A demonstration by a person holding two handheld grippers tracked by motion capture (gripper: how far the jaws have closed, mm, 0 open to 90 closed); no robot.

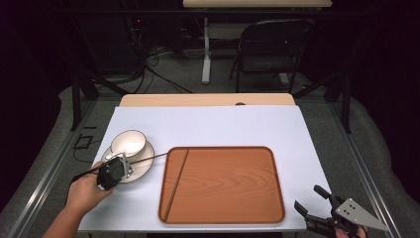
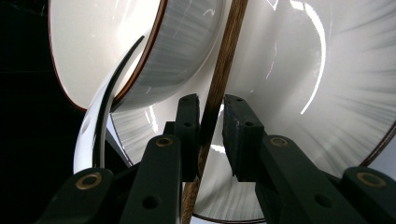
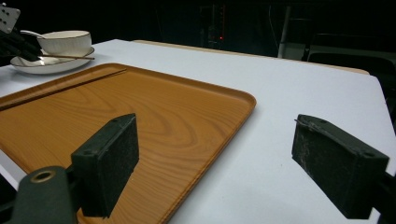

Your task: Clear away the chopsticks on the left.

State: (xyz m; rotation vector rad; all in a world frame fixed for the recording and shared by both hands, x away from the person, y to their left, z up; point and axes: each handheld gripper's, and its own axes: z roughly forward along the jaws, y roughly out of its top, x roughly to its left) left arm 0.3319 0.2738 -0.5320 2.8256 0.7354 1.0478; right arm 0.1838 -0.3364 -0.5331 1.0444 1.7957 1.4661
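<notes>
The left gripper [image 1: 115, 171] pinches a thin wooden chopstick [image 2: 219, 88] over a glossy white plate [image 1: 143, 166] and bowl [image 1: 128, 142]; the right gripper [image 1: 317, 203] gapes beside the wood-grain tray [image 1: 223, 183]; white table [image 1: 223, 126], dark room.

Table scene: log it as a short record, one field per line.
surface: white table
tray: brown wooden tray with one dark chopstick lying along its left side
dishes: white bowl on white saucer, left of the tray
left gripper: jaws closing around a second brown chopstick over the saucer
right gripper: open, near the table's front right corner
</notes>
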